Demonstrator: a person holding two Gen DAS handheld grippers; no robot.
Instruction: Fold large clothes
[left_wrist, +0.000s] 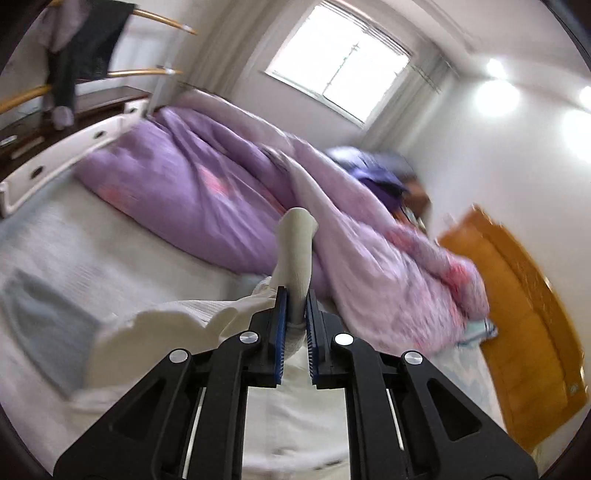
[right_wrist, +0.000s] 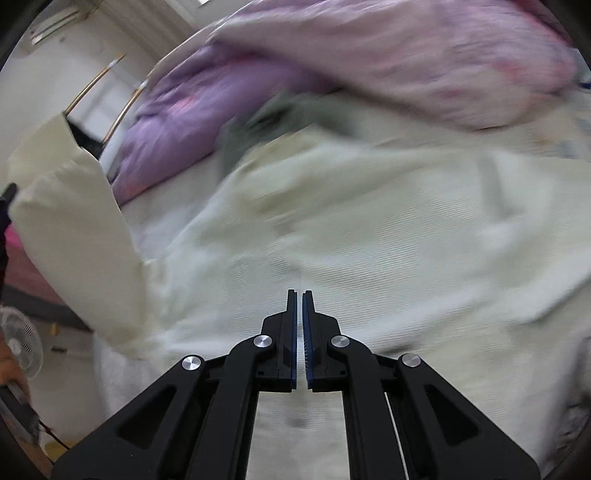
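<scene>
Right now my left gripper (left_wrist: 295, 314) has its fingers pinching a sleeve cuff (left_wrist: 297, 254) of the cream garment (right_wrist: 351, 221), which stands up limp between the pads. My right gripper (right_wrist: 299, 321) hovers over the garment's body with its fingers pressed nearly together and nothing between them. The garment lies spread across the bed (left_wrist: 110, 236), just beside the purple duvet (left_wrist: 192, 184); in the right view the lifted sleeve (right_wrist: 70, 206) hangs at the left. I judge the cloth soft, light and floppy, likely to sag and slide rather than hold a crease, so I would take it at hems, cuffs or shoulder seams, where doubled fabric gives the pads something to bite. Both views are blurred, so finer detail escapes me.
</scene>
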